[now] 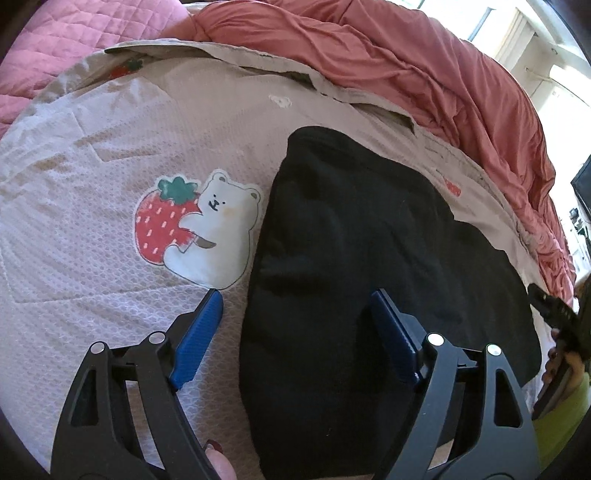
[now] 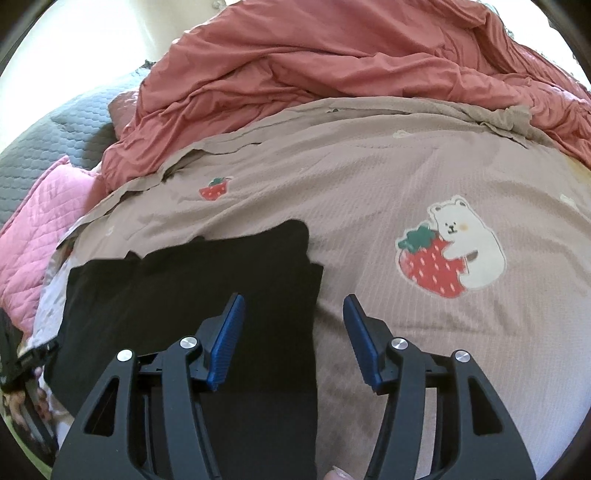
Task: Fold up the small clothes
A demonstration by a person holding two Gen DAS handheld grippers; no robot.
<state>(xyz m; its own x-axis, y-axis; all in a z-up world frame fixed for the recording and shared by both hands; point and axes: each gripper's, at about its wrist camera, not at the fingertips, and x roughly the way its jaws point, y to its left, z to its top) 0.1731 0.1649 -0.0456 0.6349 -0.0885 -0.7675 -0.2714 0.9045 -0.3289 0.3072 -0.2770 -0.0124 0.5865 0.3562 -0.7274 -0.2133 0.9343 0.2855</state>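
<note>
A small black cloth garment (image 1: 369, 280) lay flat on a beige textured bed cover (image 1: 92, 258), already doubled over itself in some layers. In the left wrist view it filled the middle and right part of the picture, with its long edge just beside a printed white bear hugging a red strawberry (image 1: 195, 229).

The left gripper (image 1: 293, 306) was wide open and held nothing. Its left blue finger pad (image 1: 199, 339) stood over the bare cover, and the right pad over the black cloth, so the garment's edge ran between them. Whether the pads touched the fabric could not be told.

The right gripper (image 2: 293, 306) was also spread open, with nothing between its pads. Here the left pad (image 2: 225, 343) was over the garment (image 2: 184, 295) and the right one over the cover (image 2: 369, 206), with the cloth's straight edge between.

Only the right wrist view showed a small printed strawberry (image 2: 214, 189), a grey quilted blanket (image 2: 48, 147) at the far left, and the stepped corner of the garment. The bear print (image 2: 450, 251) sat well to the right there. Both views showed a crumpled coral-red duvet (image 2: 332, 59) behind the cover and a pink quilted blanket (image 1: 74, 40) at the side. Only the left wrist view caught the other black tool (image 1: 557, 314) at the right border, near the garment's edge, and a bright window (image 1: 517, 33) above it.
</note>
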